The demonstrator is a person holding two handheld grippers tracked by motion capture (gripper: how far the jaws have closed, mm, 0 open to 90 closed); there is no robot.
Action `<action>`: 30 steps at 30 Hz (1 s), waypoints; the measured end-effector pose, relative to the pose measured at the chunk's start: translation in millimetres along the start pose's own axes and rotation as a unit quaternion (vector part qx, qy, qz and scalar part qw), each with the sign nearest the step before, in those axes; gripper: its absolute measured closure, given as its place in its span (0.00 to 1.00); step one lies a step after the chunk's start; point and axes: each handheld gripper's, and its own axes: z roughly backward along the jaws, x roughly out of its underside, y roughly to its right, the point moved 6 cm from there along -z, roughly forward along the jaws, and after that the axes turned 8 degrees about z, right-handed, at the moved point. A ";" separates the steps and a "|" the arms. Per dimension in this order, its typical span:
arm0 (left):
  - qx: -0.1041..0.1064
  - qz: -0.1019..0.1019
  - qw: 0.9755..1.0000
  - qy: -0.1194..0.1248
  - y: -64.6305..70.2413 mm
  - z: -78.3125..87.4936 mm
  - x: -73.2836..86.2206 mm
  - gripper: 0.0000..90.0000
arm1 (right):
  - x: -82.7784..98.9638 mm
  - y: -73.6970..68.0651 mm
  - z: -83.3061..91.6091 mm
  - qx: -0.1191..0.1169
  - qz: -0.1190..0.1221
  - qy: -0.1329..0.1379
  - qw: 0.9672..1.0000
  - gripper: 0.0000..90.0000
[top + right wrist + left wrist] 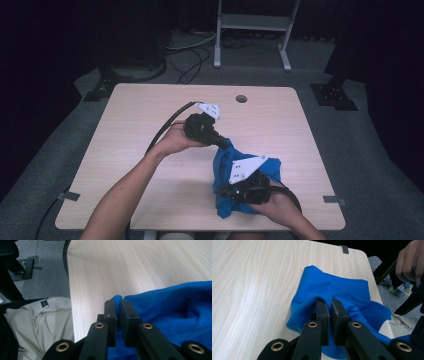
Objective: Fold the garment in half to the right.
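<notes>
The bench (150, 105) lies bare and open across its whole far half and down its left side, broken only by a small round hole (241, 98) near the far edge. The near right part is taken up by a bunched blue cloth (223, 165), with the left claw (227, 144) clamped on its far edge and the right claw (223, 190) clamped on its near edge, so passage there is blocked. The left claw's cable (162, 129) and the person's left forearm (125, 192) run slantwise across the bench's middle and near left.
</notes>
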 end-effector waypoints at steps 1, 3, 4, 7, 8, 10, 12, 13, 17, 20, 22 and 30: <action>0.000 0.000 1.000 0.000 0.2 -1.6 -1.1 0.96 | 1.1 -0.1 1.2 -0.001 -0.001 0.000 1.000 0.93; 0.002 0.000 1.000 0.000 0.8 -4.6 -3.1 0.96 | 3.3 -0.1 3.7 0.001 -0.002 0.001 1.000 0.93; 0.002 -0.002 1.000 -0.001 0.6 -6.2 -4.1 0.96 | 4.4 0.0 5.1 0.001 -0.003 0.001 1.000 0.93; 0.004 -0.002 1.000 -0.001 1.2 -10.7 -7.1 0.96 | 8.1 0.1 9.9 0.004 -0.006 0.003 1.000 0.93; 0.004 -0.002 1.000 -0.001 1.1 -12.1 -8.0 0.96 | 9.2 0.3 11.0 0.005 -0.005 0.002 1.000 0.93; 0.005 -0.001 1.000 -0.001 1.6 -15.0 -9.7 0.96 | 11.7 0.2 13.9 0.007 -0.008 0.003 1.000 0.93; 0.005 -0.002 1.000 -0.002 1.8 -17.7 -11.4 0.96 | 14.3 0.2 16.5 0.008 -0.008 0.005 1.000 0.93; 0.005 -0.001 1.000 -0.002 2.2 -19.2 -12.4 0.96 | 15.5 0.1 17.7 0.009 -0.009 0.005 1.000 0.93; 0.007 -0.003 1.000 -0.005 3.8 -24.5 -16.2 0.96 | 20.0 -0.3 22.4 0.012 -0.012 0.007 1.000 0.93; 0.007 -0.004 1.000 -0.005 4.2 -27.9 -18.9 0.96 | 23.5 -0.4 26.0 0.013 -0.013 0.009 1.000 0.93; 0.007 -0.003 1.000 -0.006 4.4 -30.3 -20.6 0.96 | 26.1 -0.7 28.2 0.015 -0.015 0.009 1.000 0.93; 0.009 -0.003 1.000 -0.009 6.6 -41.8 -27.3 0.96 | 36.2 -0.4 37.4 0.018 -0.021 0.014 0.999 0.93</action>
